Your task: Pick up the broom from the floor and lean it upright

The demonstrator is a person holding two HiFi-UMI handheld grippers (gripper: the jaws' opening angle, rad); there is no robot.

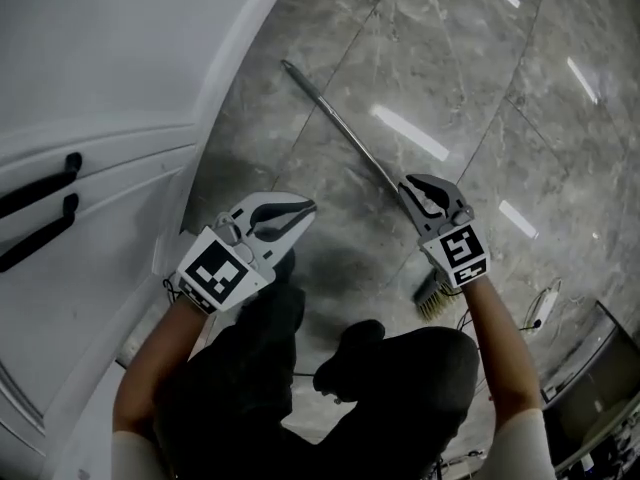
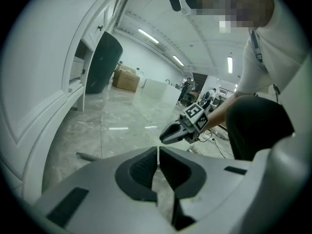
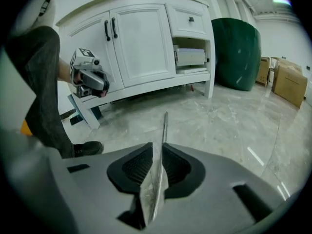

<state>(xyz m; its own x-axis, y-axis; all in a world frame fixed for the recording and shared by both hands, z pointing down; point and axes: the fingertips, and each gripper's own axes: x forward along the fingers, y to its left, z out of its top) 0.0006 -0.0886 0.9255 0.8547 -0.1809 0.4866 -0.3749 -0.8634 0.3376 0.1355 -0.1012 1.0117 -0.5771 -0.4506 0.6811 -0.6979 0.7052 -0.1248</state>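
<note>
Nearest, the person's dark shoe point(image 1: 352, 353) stands on the grey marble floor point(image 1: 460, 78), with both forearms reaching out over it. The left gripper point(image 1: 306, 208) hangs at the near left above the floor, its jaws pressed together on nothing. To its right, the right gripper point(image 1: 408, 186) is low over the broom point(image 1: 345, 128), jaws slightly apart with the thin metal handle point(image 3: 165, 126) running between them; a sliver of floor shows between the handle and one pad, so the grip is loose, not clamped. The broom lies on the floor: its bristle head point(image 1: 432, 298) is at the near right, beside the right forearm, and the handle stretches far and left toward the base of the white cabinet point(image 1: 100, 78). Past the cabinet's far end stands a dark green bin point(image 3: 236, 52), with cardboard boxes point(image 3: 287, 82) beyond it.
</note>
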